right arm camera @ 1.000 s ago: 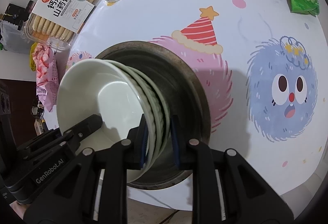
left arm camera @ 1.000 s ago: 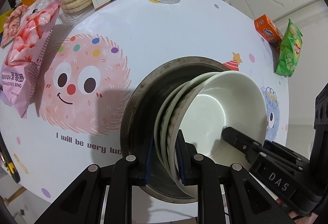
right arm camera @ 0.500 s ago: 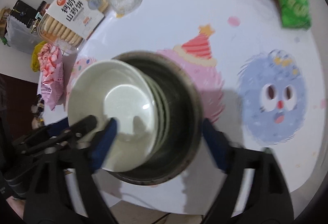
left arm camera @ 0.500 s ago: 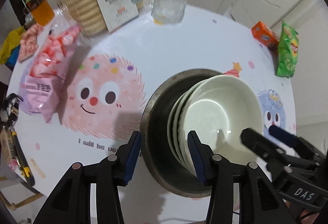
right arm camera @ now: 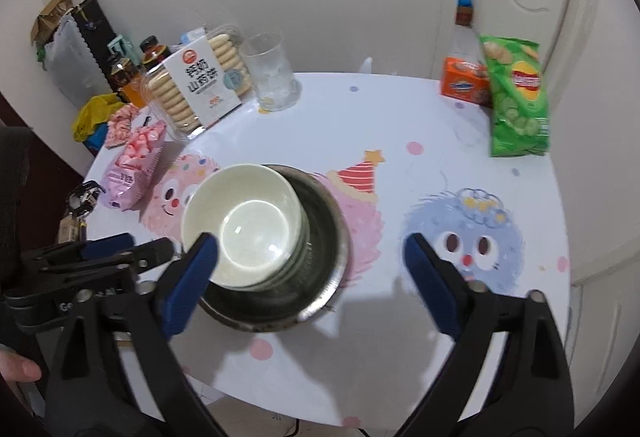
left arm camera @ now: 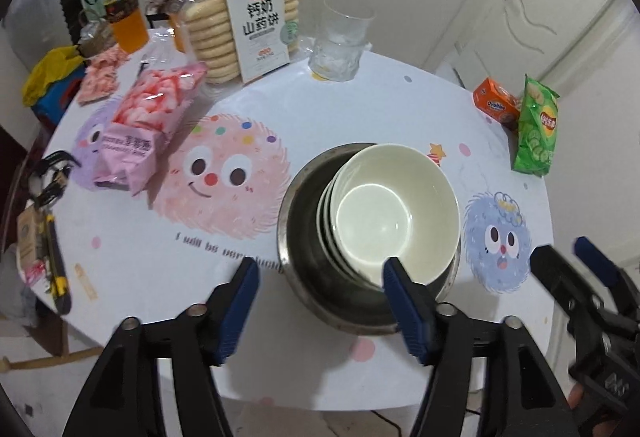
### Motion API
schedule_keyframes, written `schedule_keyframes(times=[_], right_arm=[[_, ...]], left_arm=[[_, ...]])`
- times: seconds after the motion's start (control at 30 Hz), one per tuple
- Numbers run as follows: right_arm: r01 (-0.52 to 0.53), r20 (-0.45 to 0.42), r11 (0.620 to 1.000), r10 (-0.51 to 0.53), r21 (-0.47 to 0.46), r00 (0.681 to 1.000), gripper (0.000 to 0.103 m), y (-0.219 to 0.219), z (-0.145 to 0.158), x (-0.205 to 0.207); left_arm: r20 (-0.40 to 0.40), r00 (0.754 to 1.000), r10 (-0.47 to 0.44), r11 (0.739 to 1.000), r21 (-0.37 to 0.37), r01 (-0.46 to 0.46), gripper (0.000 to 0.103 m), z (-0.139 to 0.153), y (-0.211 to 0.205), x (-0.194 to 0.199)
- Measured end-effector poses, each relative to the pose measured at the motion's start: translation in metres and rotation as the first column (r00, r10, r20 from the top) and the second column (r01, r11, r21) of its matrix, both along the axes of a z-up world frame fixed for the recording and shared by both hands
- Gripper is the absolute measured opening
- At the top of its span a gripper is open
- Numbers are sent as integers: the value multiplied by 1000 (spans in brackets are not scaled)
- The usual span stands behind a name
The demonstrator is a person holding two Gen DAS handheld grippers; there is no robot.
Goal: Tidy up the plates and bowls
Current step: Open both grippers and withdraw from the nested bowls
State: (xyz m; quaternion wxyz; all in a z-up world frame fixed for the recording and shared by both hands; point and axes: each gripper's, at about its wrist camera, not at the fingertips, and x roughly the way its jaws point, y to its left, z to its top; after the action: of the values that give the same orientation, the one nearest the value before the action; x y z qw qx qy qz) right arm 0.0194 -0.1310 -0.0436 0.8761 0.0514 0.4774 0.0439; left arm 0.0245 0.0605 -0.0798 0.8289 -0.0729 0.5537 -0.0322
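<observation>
Item: stack of white ceramic bowls point(left arm camera: 396, 221), leaning inside the round steel basin point(left arm camera: 304, 237) on the table. Left gripper point(left arm camera: 320, 279) and right gripper point(right arm camera: 310, 263): jaws just opened, empty. Withdraw straight up, clear of rims.

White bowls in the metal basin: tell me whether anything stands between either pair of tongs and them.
Nothing visible does. The white bowls lean stacked in the metal basin, uncovered. The left tongs and right tongs have just been opening and hold nothing, hanging right above the basin. The glass and snack packs sit farther back on the table.
</observation>
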Motion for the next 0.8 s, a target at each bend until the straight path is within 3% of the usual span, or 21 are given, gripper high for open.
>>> schedule_keyframes(times=[0.2,0.3,0.4,0.5,0.6,0.8], right_arm=[[33,15,999,-33,-23,999,102,-13,7,-19],[43,-3,999,-43,-4,999,102,-18,6,-27],[28,-2,1000,-28,-6,1000,102,-15,7,-35],[31,-9,999,-31,20,999,103,-12,8,-40],[28,-1,999,-28,25,1000,103,-6,13,-42],[63,-1,998,-63,27,998,103,-2,17,-43]], left_arm=[[18,1000,10,1000,-9,-10,75,9,-5,-24],[31,999,25,999,25,-26,85,14,-5,-36],[42,999,18,999,-29,-17,88,19,-2,-43],[49,999,20,999,-33,-18,103,24,1,-46],[86,996,8,1000,-2,-8,103,33,4,-48],[120,993,2,1000,-10,-1,103,37,15,-48]])
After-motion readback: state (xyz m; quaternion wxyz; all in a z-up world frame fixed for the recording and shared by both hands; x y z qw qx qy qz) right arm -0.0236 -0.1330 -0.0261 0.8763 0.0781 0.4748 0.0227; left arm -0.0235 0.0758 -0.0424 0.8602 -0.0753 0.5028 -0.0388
